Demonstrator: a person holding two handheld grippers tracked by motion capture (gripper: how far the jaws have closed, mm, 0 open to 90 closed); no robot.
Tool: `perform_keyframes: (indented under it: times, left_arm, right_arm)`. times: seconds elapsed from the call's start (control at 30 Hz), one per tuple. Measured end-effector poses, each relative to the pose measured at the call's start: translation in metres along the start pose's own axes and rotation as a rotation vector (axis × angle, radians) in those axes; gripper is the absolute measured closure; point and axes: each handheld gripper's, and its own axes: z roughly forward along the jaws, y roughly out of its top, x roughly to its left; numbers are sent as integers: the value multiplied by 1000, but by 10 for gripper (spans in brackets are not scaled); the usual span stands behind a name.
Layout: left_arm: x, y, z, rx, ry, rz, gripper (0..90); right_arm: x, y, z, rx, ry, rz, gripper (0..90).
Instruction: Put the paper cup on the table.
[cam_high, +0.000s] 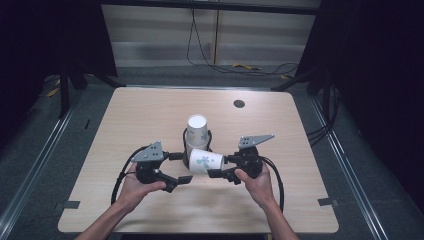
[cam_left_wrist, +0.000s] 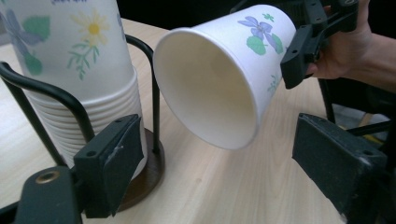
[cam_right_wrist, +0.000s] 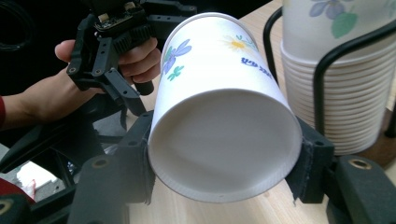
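Observation:
A stack of white flower-print paper cups (cam_high: 197, 129) stands upside down in a black wire holder (cam_left_wrist: 154, 98) at the table's middle. Just in front of it, a single cup (cam_high: 205, 161) lies on its side in the air with my right gripper (cam_high: 221, 166) shut on its base end. In the right gripper view the cup's bottom (cam_right_wrist: 224, 140) faces the camera, squeezed between the two jaws of my right gripper (cam_right_wrist: 224, 163). The cup's open mouth (cam_left_wrist: 210, 88) points at my left gripper (cam_left_wrist: 224, 168), which stands open just short of the rim. My left gripper (cam_high: 181, 168) sits left of the cup.
The wooden table (cam_high: 150, 115) has a round cable hole (cam_high: 239, 103) at the back right. The holder's brown base (cam_left_wrist: 152, 163) sits close to my left jaw. Cables (cam_high: 235, 67) lie on the floor behind. Bare tabletop lies in front of both hands.

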Motion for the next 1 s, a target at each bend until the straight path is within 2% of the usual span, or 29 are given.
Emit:
perform_keyframes:
  times: [0.1, 0.2, 0.33, 0.4, 0.63, 0.7, 0.83, 1.0]
  left_arm:
    - [-5, 4, 0, -3, -13, 23, 158]
    - [-6, 6, -1, -18, -18, 29, 159]
    - [-3, 5, -1, -28, -27, -1, 164]
    - [-2, 4, -1, -33, -32, -1, 193]
    - [-2, 4, -1, -69, -44, -3, 191]
    - [-1, 4, -3, -75, -67, -2, 236]
    - [0, 4, -3, -91, -69, 7, 240]
    - [1, 4, -2, -101, -71, -12, 238]
  right_arm:
    - [3, 0, 3, -7, 18, -6, 371]
    - [3, 1, 5, -9, 31, -15, 371]
    - [4, 2, 7, -18, 55, -21, 372]
    - [5, 2, 7, -21, 65, -23, 372]
    - [10, 3, 11, -24, 94, -39, 373]
    - [12, 3, 12, -33, 92, -46, 373]
    - [12, 4, 12, -40, 97, -45, 373]
    - [11, 4, 12, -45, 98, -45, 374]
